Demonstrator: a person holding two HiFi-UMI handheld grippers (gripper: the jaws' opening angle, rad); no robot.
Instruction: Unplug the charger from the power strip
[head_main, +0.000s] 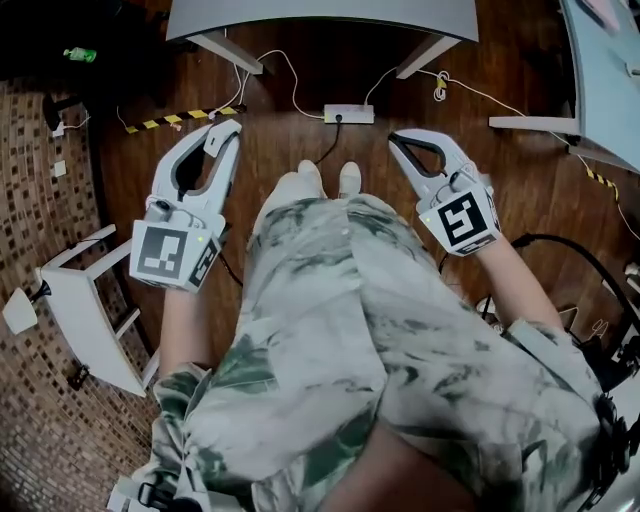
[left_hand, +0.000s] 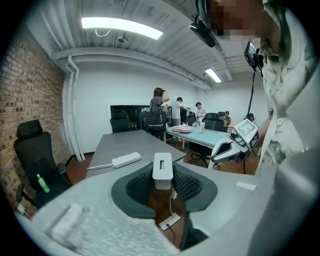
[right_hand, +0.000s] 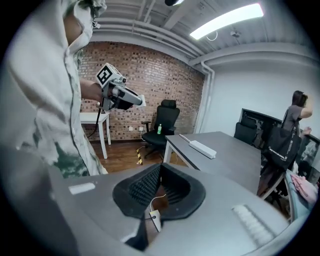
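Standing over the wooden floor (head_main: 500, 190), I hold my left gripper (head_main: 222, 135) out in front of me, its fingers (left_hand: 136, 189) pinching a small white block (left_hand: 162, 167) that stands upright at their tips, a slot in its near face. I take it for the charger, held clear so that nothing drags on the socket. The power strip (head_main: 348, 114) lies on the floor just beyond my shoes (head_main: 326, 178), near the far bench (head_main: 320, 14) and well apart from the block, with only a black plug (head_main: 338, 118) and its cord seated in it. My right gripper (head_main: 397, 140) hangs level with the left on my other side, fingers (right_hand: 142, 189) pressed together at the tips on nothing, the strip showing through the gap behind them. It reads as idle, held out of the way. If the block is the charger, the unplugging looks done. A second strip (left_hand: 125, 160) rests on the bench.
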